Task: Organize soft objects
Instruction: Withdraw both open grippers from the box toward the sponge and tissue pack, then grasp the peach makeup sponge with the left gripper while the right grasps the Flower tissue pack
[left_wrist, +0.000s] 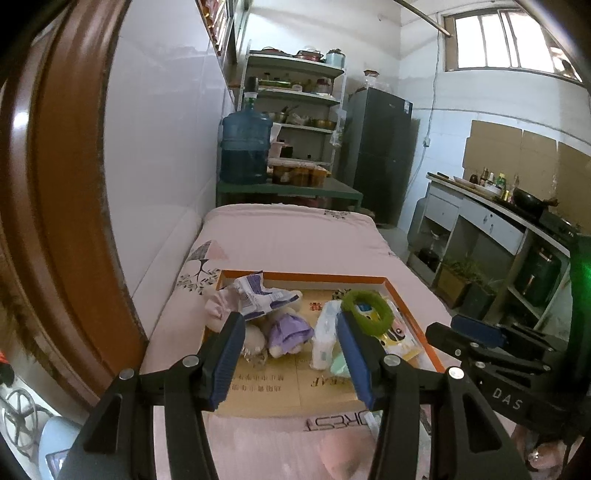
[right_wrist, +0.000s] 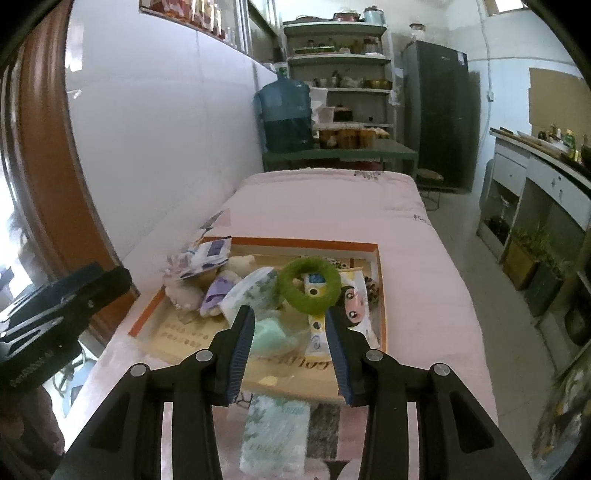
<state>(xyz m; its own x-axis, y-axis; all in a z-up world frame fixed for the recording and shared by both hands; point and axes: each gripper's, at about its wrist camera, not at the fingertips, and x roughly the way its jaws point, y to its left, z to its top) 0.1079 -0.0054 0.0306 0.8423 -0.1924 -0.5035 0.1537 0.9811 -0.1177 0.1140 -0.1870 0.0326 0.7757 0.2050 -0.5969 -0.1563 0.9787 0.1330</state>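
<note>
An orange-rimmed cardboard tray (left_wrist: 432, 354) (right_wrist: 380, 280) lies on a pink bed. It holds a green fuzzy ring (left_wrist: 365, 308) (right_wrist: 308, 282), a plush toy in a purple dress (left_wrist: 288, 332) (right_wrist: 216, 293), a crumpled white-and-purple packet (left_wrist: 258, 295) (right_wrist: 207, 256), tissue packs (left_wrist: 325, 332) (right_wrist: 253, 291), a pale green soft thing (right_wrist: 269, 332) and a cartoon-face pouch (right_wrist: 356, 302). My left gripper (left_wrist: 288, 325) hovers open over the tray's near side, empty. My right gripper (right_wrist: 290, 319) is open too, with nothing between its fingers. Another tissue pack (right_wrist: 275, 435) lies on the bed below it.
A brown door frame (left_wrist: 62, 184) stands close on the left beside the white tiled wall. Beyond the bed are a green table with a water jug (left_wrist: 245, 146), shelves and a dark fridge (left_wrist: 380, 155). A kitchen counter (left_wrist: 498, 214) lines the right side.
</note>
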